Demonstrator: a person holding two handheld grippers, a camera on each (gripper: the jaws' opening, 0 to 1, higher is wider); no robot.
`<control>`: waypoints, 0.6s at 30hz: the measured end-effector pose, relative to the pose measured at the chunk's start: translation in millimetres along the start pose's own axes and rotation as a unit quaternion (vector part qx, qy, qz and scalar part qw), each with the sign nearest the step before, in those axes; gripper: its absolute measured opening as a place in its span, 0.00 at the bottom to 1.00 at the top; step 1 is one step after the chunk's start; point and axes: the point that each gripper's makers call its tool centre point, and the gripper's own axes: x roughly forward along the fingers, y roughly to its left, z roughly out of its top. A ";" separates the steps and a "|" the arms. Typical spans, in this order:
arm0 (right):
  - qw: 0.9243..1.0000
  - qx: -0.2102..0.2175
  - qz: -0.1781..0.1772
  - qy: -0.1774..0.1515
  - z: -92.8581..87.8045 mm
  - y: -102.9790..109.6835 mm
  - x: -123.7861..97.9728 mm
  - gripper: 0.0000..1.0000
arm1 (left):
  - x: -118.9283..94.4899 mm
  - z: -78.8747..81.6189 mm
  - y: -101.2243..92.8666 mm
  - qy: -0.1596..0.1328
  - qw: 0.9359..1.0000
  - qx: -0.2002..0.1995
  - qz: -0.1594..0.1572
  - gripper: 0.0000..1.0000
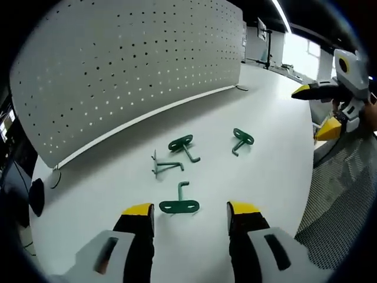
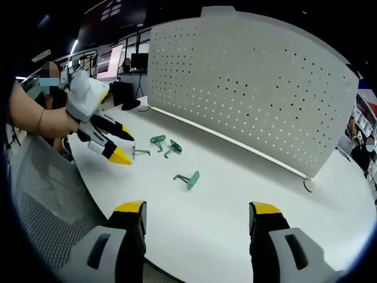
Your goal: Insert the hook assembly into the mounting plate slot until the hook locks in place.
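Observation:
Several green hook assemblies lie loose on the white table (image 1: 265,188). The nearest hook (image 1: 179,204) rests just ahead of my left gripper (image 1: 190,212), which is open with nothing between its yellow-tipped jaws. More hooks (image 1: 180,144) (image 1: 241,140) lie farther out. The white perforated mounting plate (image 1: 129,65) stands upright behind them. My right gripper (image 2: 198,209) is open and empty, some way short of a hook (image 2: 189,178), facing the mounting plate (image 2: 247,82). In the right gripper view the left gripper (image 2: 125,147), held by a hand, hovers open beside the other hooks (image 2: 158,140).
Grey mesh (image 1: 336,194) borders the table's rounded near edge (image 2: 88,177). The right gripper (image 1: 312,112) hangs open over that edge. A black object (image 1: 36,196) sits by the plate's left end. Desks and monitors (image 2: 112,62) stand in the background.

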 end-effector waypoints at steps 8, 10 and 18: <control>1.000 0.000 -0.001 0.002 -0.5 -0.4 0.5 0.68 | 4.9 -2.1 6.1 0.007 0.999 0.039 0.009 0.45; 1.000 0.001 0.000 0.001 -0.2 -0.3 0.5 0.68 | 5.8 -2.6 7.1 0.009 0.999 0.048 0.011 0.42; 1.000 0.001 0.000 0.001 0.1 -0.5 0.4 0.68 | 12.1 -3.8 8.9 0.010 0.999 0.031 0.015 0.40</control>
